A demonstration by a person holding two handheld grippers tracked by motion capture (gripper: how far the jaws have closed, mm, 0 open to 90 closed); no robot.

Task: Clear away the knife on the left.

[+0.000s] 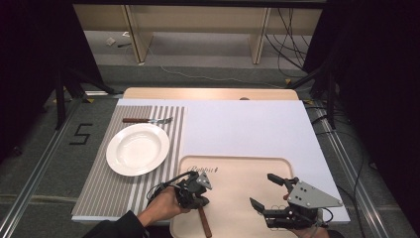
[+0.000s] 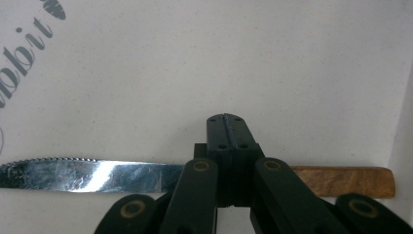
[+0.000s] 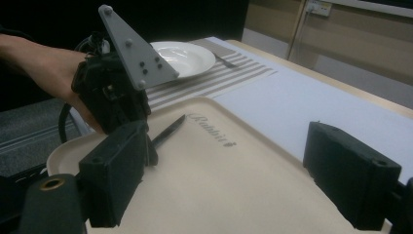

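A beige tray (image 1: 233, 166) at the near table edge carries the knife (image 2: 87, 174), which lies flat with the left gripper (image 1: 194, 194) clamped on it where the blade meets the wooden handle (image 2: 343, 180), a sound hold. The knife is judged stiff, light and slick on the steel. The right gripper (image 1: 265, 192) hovers with jaws apart over bare tray; the plate (image 1: 137, 149) and fork (image 1: 148, 120) sit clear on the striped mat (image 1: 99, 191).

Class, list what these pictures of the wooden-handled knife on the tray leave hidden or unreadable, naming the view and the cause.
- Steel knife with wooden handle: its middle is hidden by the left gripper in the left gripper view; its blade is hidden by that gripper in the high view.
- Printed word on the beige tray: cut off by the left edge, left gripper view.
- Fork beyond the white plate: too small for detail, high view.
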